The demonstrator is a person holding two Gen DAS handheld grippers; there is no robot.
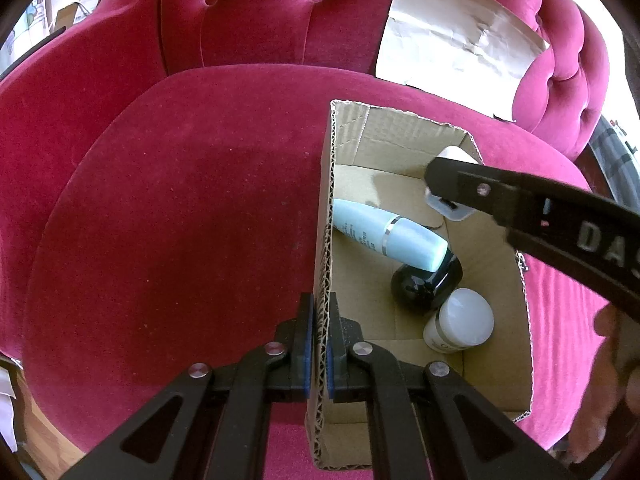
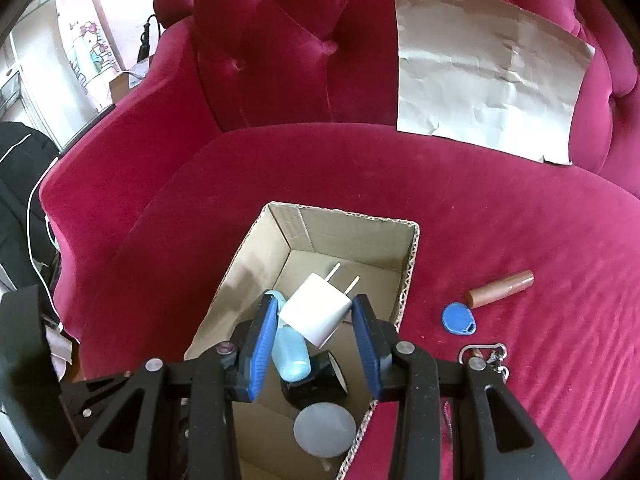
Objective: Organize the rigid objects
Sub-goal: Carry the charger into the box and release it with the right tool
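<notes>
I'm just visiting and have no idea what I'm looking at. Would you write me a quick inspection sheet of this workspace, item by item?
Surface: red velvet sofa seat.
Job's things: open cardboard box holding a light blue bottle, a black jar and a white-capped jar; white plug adapter above the box.
Clutter: blue key fob, brown tube and metal clasp on the seat; crumpled paper against the backrest.
Tongs: left tongs clamp the box wall; right tongs grip the adapter.
Cables: white cord at the sofa's left.
Surroundings: black bag, cartoon curtain.
</notes>
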